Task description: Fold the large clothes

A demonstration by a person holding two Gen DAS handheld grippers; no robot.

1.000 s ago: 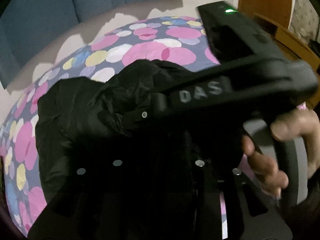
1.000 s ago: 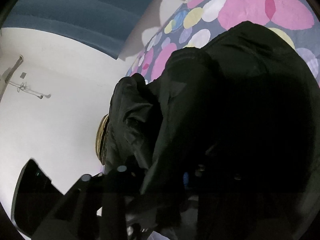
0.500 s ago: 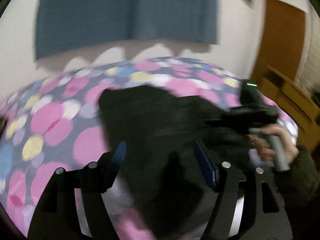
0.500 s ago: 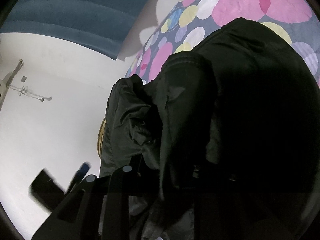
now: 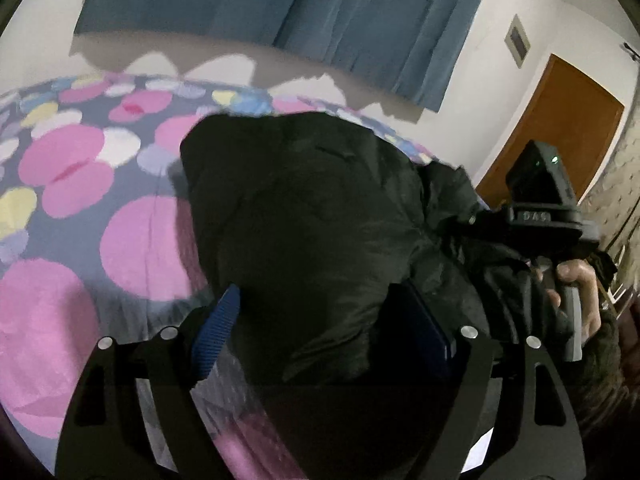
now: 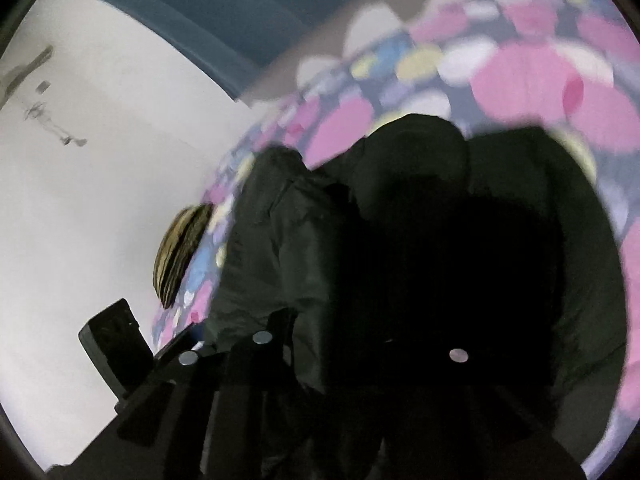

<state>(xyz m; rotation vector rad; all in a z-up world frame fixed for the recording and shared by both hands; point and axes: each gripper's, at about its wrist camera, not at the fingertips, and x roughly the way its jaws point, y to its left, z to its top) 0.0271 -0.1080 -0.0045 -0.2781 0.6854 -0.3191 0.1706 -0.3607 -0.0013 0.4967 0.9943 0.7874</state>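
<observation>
A large black jacket lies bunched on a bed with a dotted pink sheet. My left gripper stands wide, its jaws opening. Its blue pads flank the jacket's near edge without pressing on it. To the right, a hand holds my right gripper, whose fingers are buried in a raised fold of the jacket. In the right wrist view the jacket fills the frame. It hides the fingers of the right gripper, whose jaws are closing on the fabric.
A blue curtain hangs on the white wall behind the bed. A brown door stands at the right. A yellow-and-dark striped thing sits at the bed's far edge. Bare sheet shows left of the jacket.
My left gripper has let go of the jacket, opened wide and swung left, away from the right gripper. The right gripper has risen a little with the fabric.
</observation>
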